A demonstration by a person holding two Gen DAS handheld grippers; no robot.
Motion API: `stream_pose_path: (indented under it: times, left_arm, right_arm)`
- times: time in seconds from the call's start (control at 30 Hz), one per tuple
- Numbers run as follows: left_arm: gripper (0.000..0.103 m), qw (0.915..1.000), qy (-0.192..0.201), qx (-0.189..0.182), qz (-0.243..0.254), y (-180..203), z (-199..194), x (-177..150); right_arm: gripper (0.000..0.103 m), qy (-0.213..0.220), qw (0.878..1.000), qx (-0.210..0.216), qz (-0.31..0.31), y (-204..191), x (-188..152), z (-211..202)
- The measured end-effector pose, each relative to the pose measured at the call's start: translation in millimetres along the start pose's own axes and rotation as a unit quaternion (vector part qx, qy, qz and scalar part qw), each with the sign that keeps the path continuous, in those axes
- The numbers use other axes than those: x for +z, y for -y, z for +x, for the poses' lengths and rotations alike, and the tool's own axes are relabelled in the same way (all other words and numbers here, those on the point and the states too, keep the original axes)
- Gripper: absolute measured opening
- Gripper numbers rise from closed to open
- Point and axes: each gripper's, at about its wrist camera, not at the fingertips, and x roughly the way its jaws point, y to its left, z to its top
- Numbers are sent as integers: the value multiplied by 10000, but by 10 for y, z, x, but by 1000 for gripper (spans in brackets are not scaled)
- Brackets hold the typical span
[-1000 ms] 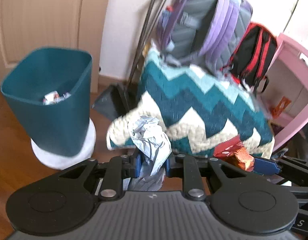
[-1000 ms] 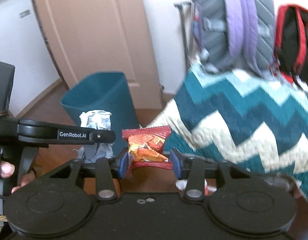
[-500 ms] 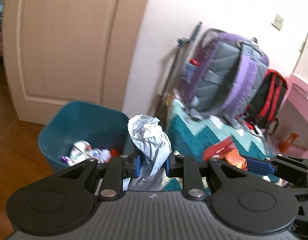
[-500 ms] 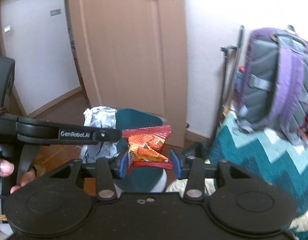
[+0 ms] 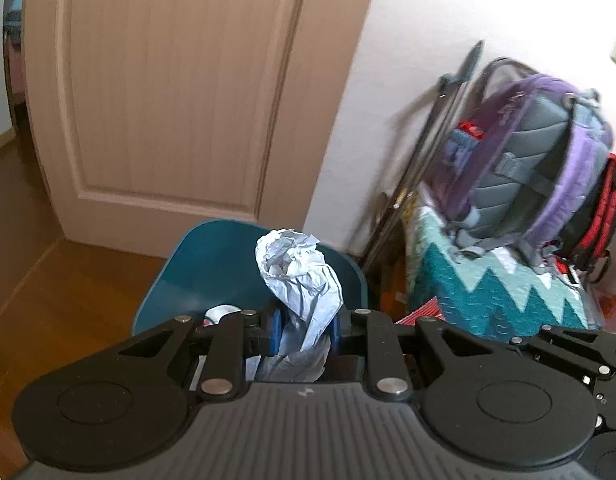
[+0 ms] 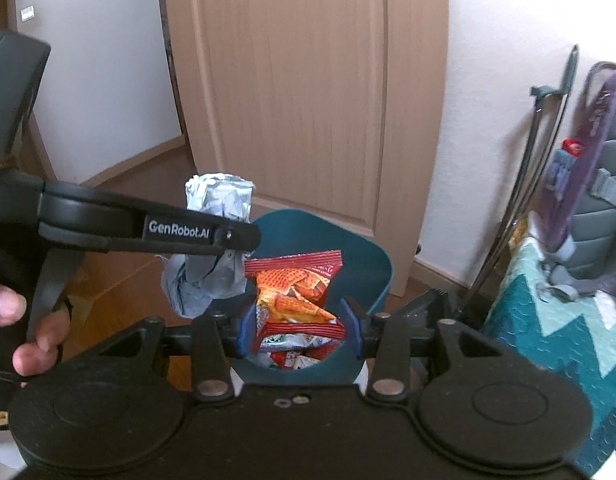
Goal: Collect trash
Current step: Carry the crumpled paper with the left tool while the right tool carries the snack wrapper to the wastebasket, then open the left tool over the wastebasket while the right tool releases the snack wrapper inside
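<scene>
With both loads gripped, the step in hand is transport to the teal bin (image 6: 364, 264), which already contains wrappers. The left gripper (image 5: 304, 330) has its jaws closed narrowly on a crumpled grey paper wad (image 5: 298, 276), held in front of the bin's rim. The right gripper (image 6: 298, 330) has its jaws about half open, clamped on a red-orange snack packet (image 6: 296, 292), held above the bin mouth. The next move likely calls for centring each load over the opening, then releasing. The wad appears nearer the left rim and may need shifting inward.
</scene>
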Motion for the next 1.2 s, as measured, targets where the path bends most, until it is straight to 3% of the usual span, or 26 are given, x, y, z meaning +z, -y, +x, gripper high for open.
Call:
stream_pose_path:
  times: [0.47,0.73,1.0,1.1,1.2]
  left_arm:
    - [22,9973,-641,322,-154,-537,1025,-36]
    - [22,9926,-1155,364,-59,-558,1487,-207]
    - [25,9904,-1329,360,-74,-514,1539,-318]
    - [32,9904,-1340,340,-94,-491,1521,-318]
    - [57,9906,-1313,364,-152,-485,1433,-316]
  right_arm:
    - [42,-692,9976,60,39,-70,-16,1023]
    - [43,-1062,9940,13,-242,-150,-139,1266]
    - [43,-1195,9925,-31,-247,-140,-199,1299]
    - [44,-1194,9926,-21,-240,-110,-173,1297]
    - [45,-1160,9929,-3,-243,-80,-169,1251]
